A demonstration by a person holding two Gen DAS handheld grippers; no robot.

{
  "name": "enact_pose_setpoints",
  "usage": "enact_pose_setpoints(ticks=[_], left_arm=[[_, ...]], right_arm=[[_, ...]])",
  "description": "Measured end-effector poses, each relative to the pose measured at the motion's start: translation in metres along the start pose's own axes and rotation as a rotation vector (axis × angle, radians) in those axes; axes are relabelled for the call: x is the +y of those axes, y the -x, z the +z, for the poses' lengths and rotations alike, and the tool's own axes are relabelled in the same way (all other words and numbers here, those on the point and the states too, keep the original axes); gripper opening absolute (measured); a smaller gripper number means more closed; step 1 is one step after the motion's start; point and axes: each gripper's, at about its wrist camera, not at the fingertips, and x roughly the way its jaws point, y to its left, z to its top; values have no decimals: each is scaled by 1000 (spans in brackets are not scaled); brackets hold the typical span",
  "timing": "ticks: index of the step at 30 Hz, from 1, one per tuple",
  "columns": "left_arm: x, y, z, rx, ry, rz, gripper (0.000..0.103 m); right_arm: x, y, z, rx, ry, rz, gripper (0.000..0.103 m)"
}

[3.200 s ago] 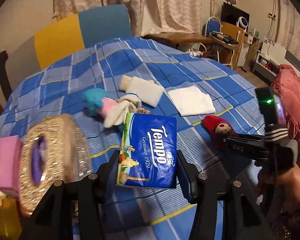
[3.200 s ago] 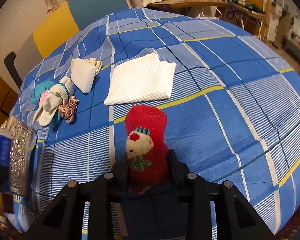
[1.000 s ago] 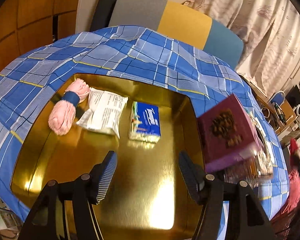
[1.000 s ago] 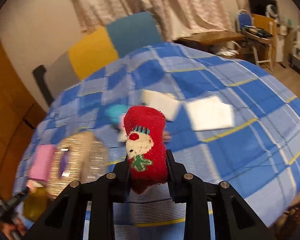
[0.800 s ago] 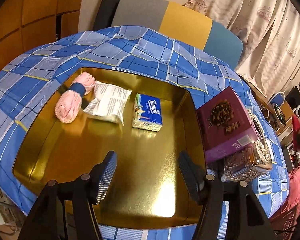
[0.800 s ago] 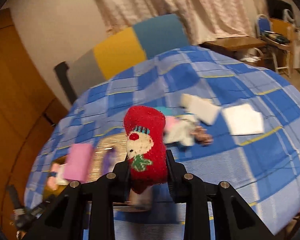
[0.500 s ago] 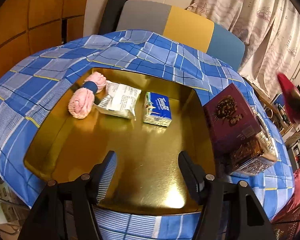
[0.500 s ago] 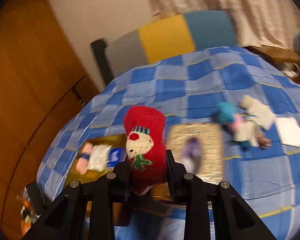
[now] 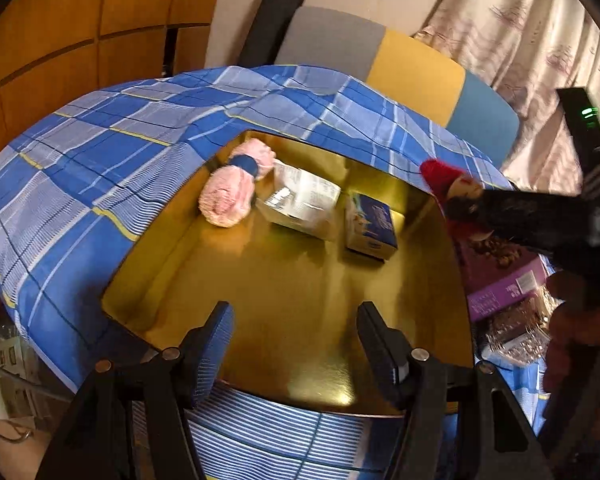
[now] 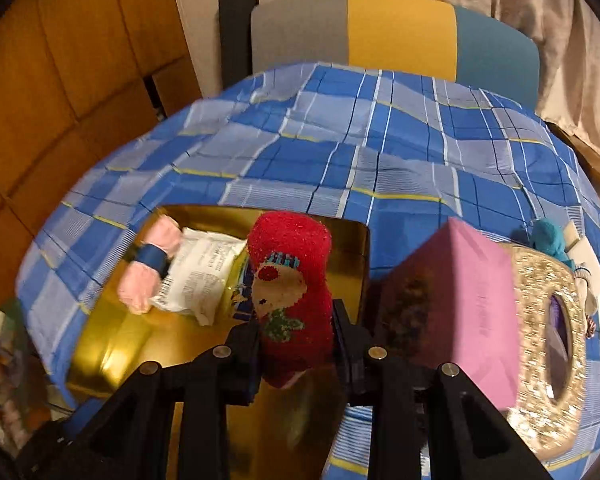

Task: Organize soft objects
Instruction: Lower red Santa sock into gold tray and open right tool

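Observation:
A gold tray lies on the blue plaid cloth. In it are a pink fluffy sock roll, a white packet and a blue Tempo tissue pack. My left gripper hangs open and empty over the tray's near part. My right gripper is shut on a red sock with a snowman face, held above the tray's right side. The left wrist view shows that red sock at the tray's far right corner.
A purple box stands right of the tray, beside a glittery gold tissue box. A teal soft item and white cloths lie beyond. A grey, yellow and blue chair back stands behind the table.
My right gripper has swung left with the red sock, from over the open cloth to above the tray. The left gripper drew back a little; the tray's contents look farther off.

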Motion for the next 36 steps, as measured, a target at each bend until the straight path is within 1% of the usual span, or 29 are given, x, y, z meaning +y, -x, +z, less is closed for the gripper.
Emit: enact_pose_setpoints(ticks=[3, 9, 11, 12, 13, 14, 15, 21, 26, 30, 33, 36], left_arm=[[7, 2, 3, -4, 30, -6, 65], [16, 4, 7, -11, 63, 0, 65], [17, 4, 8, -8, 72, 0, 65], [18, 4, 8, -9, 76, -4, 65], [18, 4, 7, -11, 75, -4, 65], [17, 4, 7, -12, 70, -2, 65], [16, 4, 7, -11, 67, -1, 65], [12, 1, 4, 10, 66, -19, 65], [5, 2, 1, 16, 55, -47, 65], [-2, 4, -1, 16, 46, -75, 65], [-8, 6, -3, 14, 35, -84, 65], [-14, 9, -6, 11, 22, -99, 65]], right_arm=[[8, -19, 3, 33, 9, -46, 30], [18, -48, 11, 53, 37, -162, 33], [20, -55, 12, 61, 50, -211, 36], [20, -58, 13, 66, 54, -229, 39], [20, -60, 14, 70, 53, -237, 45], [18, -60, 15, 71, 47, -237, 48], [16, -57, 15, 64, 34, -226, 51], [5, -19, 20, -53, -45, -132, 59], [-1, 18, 24, -124, -93, -79, 60], [-6, 46, 22, -157, -127, -17, 61], [-7, 68, 15, -186, -116, 17, 62], [-12, 90, 4, -215, -96, 25, 63]])
